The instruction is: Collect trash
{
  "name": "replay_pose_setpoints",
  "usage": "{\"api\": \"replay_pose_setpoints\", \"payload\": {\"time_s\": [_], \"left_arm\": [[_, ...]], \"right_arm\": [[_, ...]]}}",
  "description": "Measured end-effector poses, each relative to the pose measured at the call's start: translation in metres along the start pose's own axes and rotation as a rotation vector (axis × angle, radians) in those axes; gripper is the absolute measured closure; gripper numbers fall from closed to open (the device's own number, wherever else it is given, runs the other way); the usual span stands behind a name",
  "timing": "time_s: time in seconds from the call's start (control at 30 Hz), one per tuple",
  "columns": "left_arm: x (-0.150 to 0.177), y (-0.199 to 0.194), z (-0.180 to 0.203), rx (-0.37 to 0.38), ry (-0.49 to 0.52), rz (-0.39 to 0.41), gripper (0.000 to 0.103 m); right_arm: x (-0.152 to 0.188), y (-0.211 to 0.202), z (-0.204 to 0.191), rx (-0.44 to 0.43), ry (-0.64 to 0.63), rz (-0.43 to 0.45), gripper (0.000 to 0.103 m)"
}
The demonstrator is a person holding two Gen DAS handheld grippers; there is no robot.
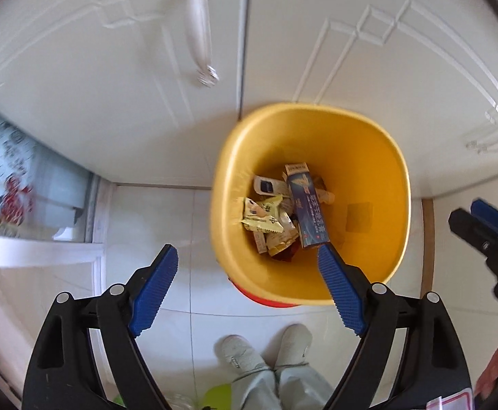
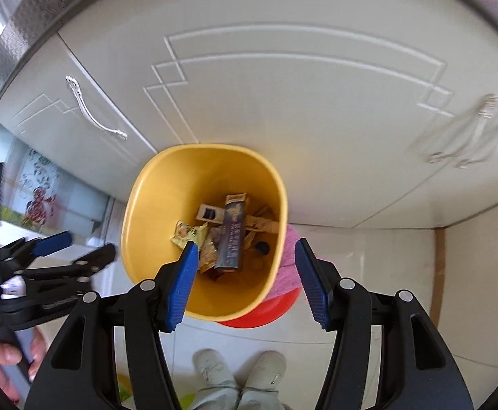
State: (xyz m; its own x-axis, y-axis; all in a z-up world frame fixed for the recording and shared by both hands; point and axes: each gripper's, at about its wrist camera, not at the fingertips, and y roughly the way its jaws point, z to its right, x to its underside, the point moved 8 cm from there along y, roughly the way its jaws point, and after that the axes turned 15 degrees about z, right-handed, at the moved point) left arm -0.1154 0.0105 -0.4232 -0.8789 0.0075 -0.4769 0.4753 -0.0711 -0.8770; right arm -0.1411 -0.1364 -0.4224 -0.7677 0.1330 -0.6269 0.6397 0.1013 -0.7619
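Observation:
A yellow trash bin (image 1: 378, 157) stands on the floor against white cabinets; it also shows in the right wrist view (image 2: 153, 205). Inside lie a dark blue box (image 1: 308, 212), yellow snack wrappers (image 1: 261, 217) and other packets; the box (image 2: 230, 239) and wrappers (image 2: 187, 234) show in the right wrist view too. My left gripper (image 1: 247, 249) is open and empty above the bin's near left side. My right gripper (image 2: 245, 246) is open and empty above the bin. The right gripper (image 1: 488, 235) shows at the left view's right edge, the left gripper (image 2: 54, 253) at the right view's left.
White cabinet doors (image 2: 283, 102) with metal handles (image 2: 92, 112) stand behind the bin. A red basin (image 2: 266, 311) and pink cloth (image 2: 291, 259) sit beside the bin. The person's shoes (image 1: 266, 352) are on the tiled floor below. A glass door with a flower pattern (image 1: 13, 184) is at left.

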Motion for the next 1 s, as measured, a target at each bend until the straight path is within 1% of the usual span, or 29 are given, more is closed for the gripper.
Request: {"api": "replay_pose_setpoints", "payload": {"time_s": [0.1, 0.2, 0.33, 0.43, 0.53, 0.7, 1.0], "left_arm": [[-0.005, -0.021, -0.003, -0.023, -0.032, 0.036, 0.018], [-0.009, -0.041, -0.003, -0.043, -0.053, 0.070, 0.015], [-0.014, -0.062, -0.002, -0.055, -0.068, 0.096, 0.013], [-0.014, -0.071, -0.002, -0.064, -0.075, 0.099, 0.012], [-0.014, -0.080, -0.002, -0.055, -0.076, 0.098, 0.011], [-0.014, -0.089, 0.003, -0.055, -0.067, 0.104, 0.010], [-0.015, -0.092, 0.005, -0.051, -0.080, 0.104, 0.010]], "right_arm": [[0.001, -0.011, 0.003, 0.060, -0.002, 0.027, 0.042], [0.006, -0.020, 0.004, 0.109, 0.012, -0.001, 0.042], [0.007, -0.031, -0.003, 0.099, 0.021, -0.016, 0.042], [0.004, -0.040, -0.008, 0.095, 0.003, -0.013, 0.042], [0.000, -0.047, -0.012, 0.090, -0.001, -0.009, 0.042], [-0.002, -0.051, -0.011, 0.082, 0.005, -0.006, 0.042], [0.000, -0.053, -0.010, 0.080, 0.002, -0.006, 0.042]]}}
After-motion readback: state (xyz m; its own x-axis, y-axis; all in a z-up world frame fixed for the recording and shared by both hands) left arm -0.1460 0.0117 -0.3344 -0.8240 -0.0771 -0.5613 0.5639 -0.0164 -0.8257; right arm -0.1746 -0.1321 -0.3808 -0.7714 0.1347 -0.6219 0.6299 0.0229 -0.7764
